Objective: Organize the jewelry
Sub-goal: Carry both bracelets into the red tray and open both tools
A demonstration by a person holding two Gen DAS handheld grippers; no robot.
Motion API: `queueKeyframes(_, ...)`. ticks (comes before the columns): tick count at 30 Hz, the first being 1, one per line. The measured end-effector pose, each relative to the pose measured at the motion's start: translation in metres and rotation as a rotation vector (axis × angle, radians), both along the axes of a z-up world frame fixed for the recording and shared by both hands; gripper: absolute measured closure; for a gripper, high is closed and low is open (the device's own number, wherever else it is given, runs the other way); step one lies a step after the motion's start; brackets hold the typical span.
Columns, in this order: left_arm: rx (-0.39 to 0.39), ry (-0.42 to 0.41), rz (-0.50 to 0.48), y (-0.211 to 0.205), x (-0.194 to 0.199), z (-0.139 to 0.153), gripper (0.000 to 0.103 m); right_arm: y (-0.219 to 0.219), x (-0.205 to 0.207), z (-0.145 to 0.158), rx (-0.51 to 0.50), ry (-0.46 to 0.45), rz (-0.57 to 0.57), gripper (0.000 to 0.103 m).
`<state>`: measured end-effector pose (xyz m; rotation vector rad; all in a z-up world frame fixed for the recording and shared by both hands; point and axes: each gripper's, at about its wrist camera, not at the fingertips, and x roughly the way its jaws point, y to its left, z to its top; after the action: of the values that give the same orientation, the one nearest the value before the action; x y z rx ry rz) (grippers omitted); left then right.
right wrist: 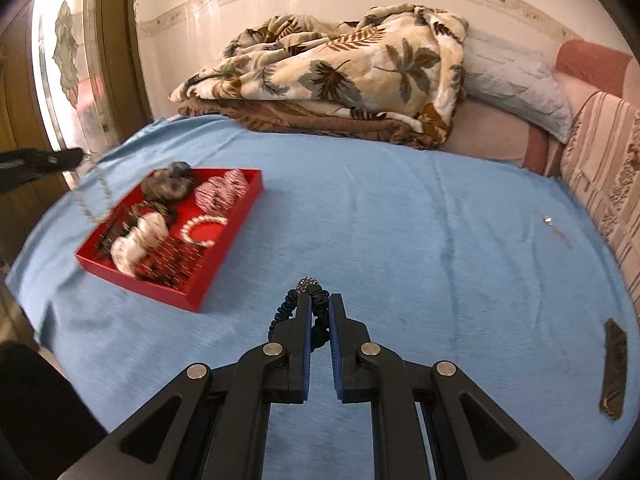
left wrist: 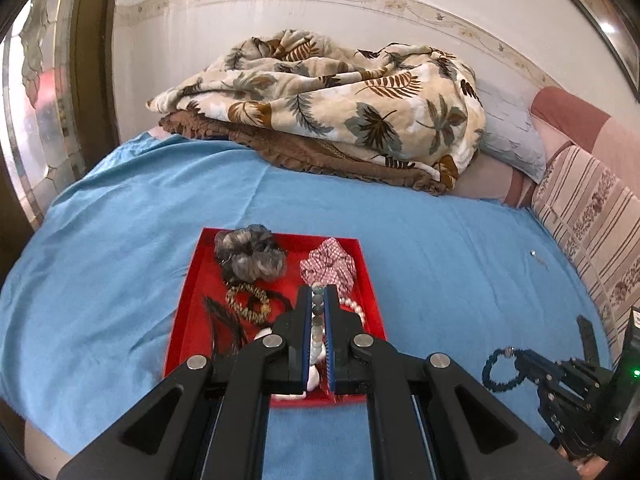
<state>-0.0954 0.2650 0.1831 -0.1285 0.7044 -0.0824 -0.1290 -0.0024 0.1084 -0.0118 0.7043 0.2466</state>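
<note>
While over red tray | left tongs pinch bead string | right tongs pinch dark bracelet

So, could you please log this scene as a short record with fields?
surface: blue bedsheet
container: red tray on the sheet, holding scrunchies and a pearl bracelet
left tool: shut on a beaded string, above the tray
right tool: shut on a dark blue bracelet
still loose: small silver piece, dark clip
</note>
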Motion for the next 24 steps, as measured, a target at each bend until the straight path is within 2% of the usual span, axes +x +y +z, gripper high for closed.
queueKeyframes(8, -0.085, 0.073, -0.024, 0.032, 0.058, -0.028, 0.097, 0.045, 0.030, 0.024, 0.040, 0.044, 0.057, 0.093)
queueKeyframes(14, -0.167, 0.111, -0.040, 0.050, 0.087, -0.054, 0.097, 0.088, 0.063, 0.026, 0.026, 0.077, 0.092, 0.093)
queueKeyframes(22, -0.368, 0.155, -0.139, 0.064, 0.115, -0.072, 0.098, 0.142, 0.114, 0.027, 0.008, 0.102, 0.128, 0.093)
queueKeyframes(24, -0.392, 0.182, -0.141, 0.066, 0.122, -0.080, 0.098, 0.150, 0.130, 0.029, 0.023, 0.113, 0.130, 0.093)
